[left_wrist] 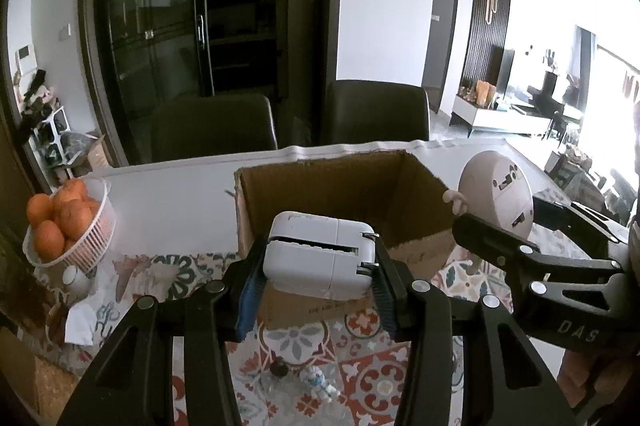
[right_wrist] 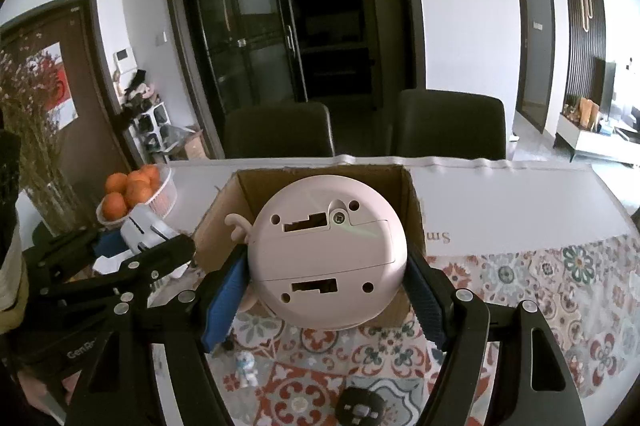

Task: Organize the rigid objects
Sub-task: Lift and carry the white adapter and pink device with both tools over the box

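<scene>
boxy white plastic device (left_wrist: 320, 258), round pink gadget (right_wrist: 326, 252)

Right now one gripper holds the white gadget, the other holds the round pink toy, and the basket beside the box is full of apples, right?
Not apples: the left wrist view shows oranges in the basket. The rest stands.

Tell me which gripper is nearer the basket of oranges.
Left. The left gripper, shut on the white device, sits beside the basket of oranges; the right gripper, holding the pink round toy, is across the cardboard box.
</scene>
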